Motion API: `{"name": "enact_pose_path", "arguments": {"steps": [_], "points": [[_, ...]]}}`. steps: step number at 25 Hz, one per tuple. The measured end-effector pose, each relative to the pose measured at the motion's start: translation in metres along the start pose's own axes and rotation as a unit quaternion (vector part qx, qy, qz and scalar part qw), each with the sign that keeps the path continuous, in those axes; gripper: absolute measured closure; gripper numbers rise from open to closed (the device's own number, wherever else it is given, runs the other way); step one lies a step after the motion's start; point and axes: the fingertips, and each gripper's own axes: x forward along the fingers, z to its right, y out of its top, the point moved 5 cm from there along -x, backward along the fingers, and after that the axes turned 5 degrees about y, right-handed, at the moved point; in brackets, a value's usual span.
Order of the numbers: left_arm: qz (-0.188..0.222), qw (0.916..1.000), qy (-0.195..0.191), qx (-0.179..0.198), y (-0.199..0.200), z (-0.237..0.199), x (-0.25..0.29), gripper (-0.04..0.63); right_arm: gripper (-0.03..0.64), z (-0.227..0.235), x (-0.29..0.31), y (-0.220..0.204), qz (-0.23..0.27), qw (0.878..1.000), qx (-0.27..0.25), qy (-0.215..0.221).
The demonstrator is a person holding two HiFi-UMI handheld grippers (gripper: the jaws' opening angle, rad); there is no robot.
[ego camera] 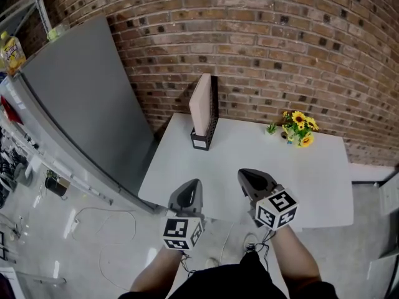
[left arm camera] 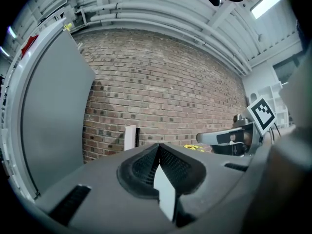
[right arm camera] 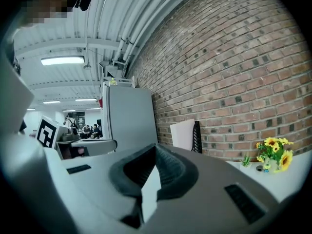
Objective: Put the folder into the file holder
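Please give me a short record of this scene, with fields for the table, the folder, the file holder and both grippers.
table: white table, set against a brick wall
file holder: black file holder, at the table's far left corner
folder: pale folder, standing upright in the file holder
other things: sunflowers at the far right; grey panel left of the table
left gripper: fingers together, holding nothing, by the table's near edge
right gripper: fingers together, holding nothing, by the table's near edge
task state: folder already in the holder
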Motion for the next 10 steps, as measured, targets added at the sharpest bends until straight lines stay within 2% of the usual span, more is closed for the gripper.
{"name": "enact_pose_path", "arguments": {"steps": [10], "points": [[0.001,1.0000,-0.006,0.001,-0.0014,0.0041,-0.0011,0.589,0.614,-0.0005,-0.0051,-0.0017,0.000,1.000,-0.001,-0.005]]}}
